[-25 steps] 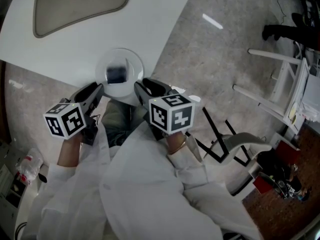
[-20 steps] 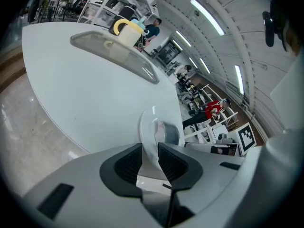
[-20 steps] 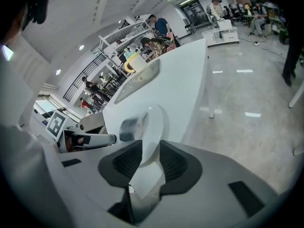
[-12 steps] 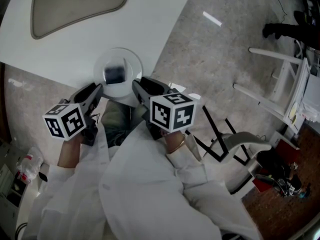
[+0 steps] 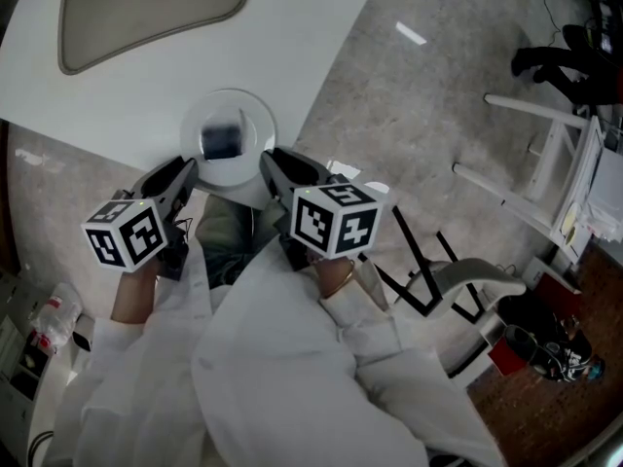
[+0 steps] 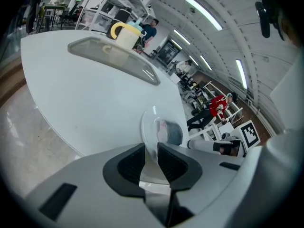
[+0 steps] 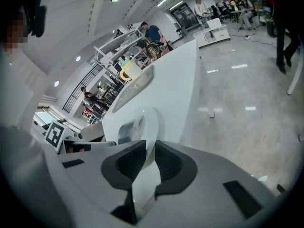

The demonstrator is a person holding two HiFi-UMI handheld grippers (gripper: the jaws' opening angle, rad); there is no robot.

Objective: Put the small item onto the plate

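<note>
Small item (image 5: 222, 142): dark grey block, squat and blunt-cornered, blurred behind glare from the dish.
Long axis: a shade broader across the head view than up it, lying flat; too blurred to tell one end from the other.
Place of the item: on the middle of the plate (image 5: 255, 125), between the two grippers and touching neither.
From the left gripper view: seen as a grey lump (image 6: 172, 133) with a pale pinkish patch, beyond the upturned plate rim (image 6: 148, 127).
From the right gripper view: seen as a dim grey smear (image 7: 127, 129) through the rim (image 7: 153, 122).
Plate: round, glassy and pale, at the near corner of the white table (image 5: 243, 37), its near edge past the table's rim; resting or lifted, cannot tell.
Left gripper (image 5: 183, 173): pads closed narrow on the plate's left rim, rim pinched between them (image 6: 151, 151).
Right gripper (image 5: 273, 163): jaws just closing, now narrow with the plate's right rim pressed between the pads (image 7: 149, 158).
Marker cubes: one behind each gripper, left (image 5: 125, 233) and right (image 5: 334, 220).
Table inset: greyish-tan panel (image 5: 146, 8) well beyond the plate.
</note>
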